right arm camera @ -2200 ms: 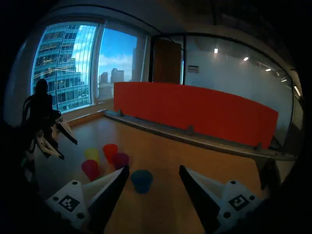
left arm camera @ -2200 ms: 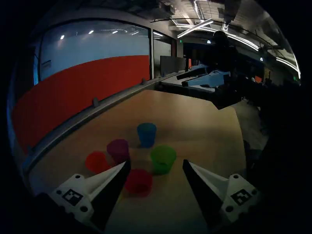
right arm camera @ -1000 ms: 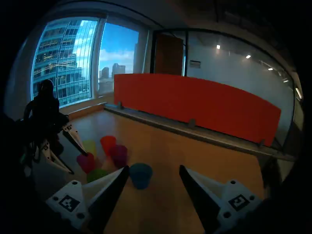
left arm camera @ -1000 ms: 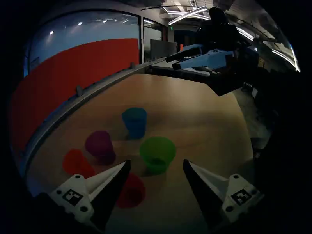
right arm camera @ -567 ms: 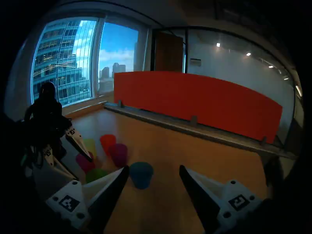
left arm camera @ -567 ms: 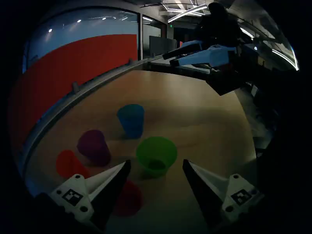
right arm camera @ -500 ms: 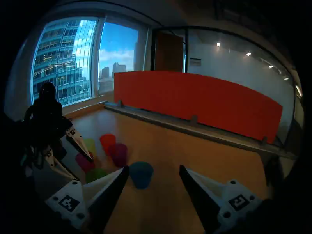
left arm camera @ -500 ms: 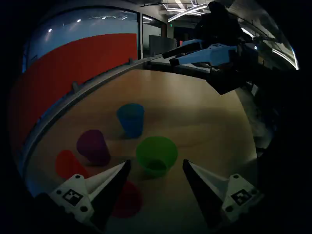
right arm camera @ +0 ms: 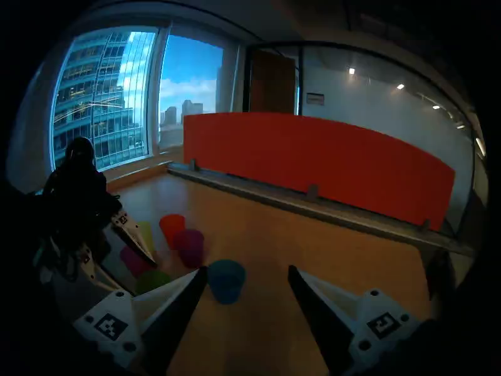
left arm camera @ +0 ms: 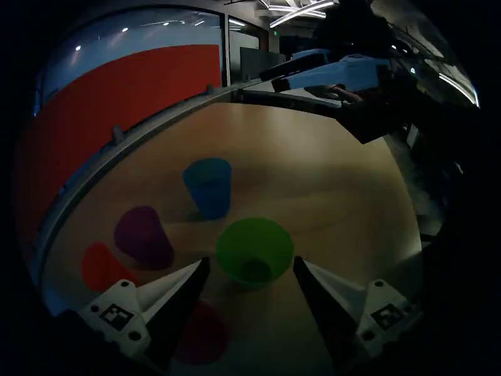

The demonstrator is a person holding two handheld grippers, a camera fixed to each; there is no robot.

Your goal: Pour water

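As the table (left arm camera: 325,175) is approached in from its railed edge, the left gripper (left arm camera: 249,259) is brought nearer the green cup (left arm camera: 255,247), now framed between wide jaws, untouched; the right gripper (right arm camera: 245,269) is held wide and empty behind the blue cup (right arm camera: 226,280). A grasp is judged next.

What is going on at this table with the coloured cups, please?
A person holds a two-finger tool in each hand over a wooden table with coloured cups. The left tool is open, with the green cup framed between its fingers, not gripped. The right tool is open too, facing the blue cup. Nothing is held; no pouring has begun.
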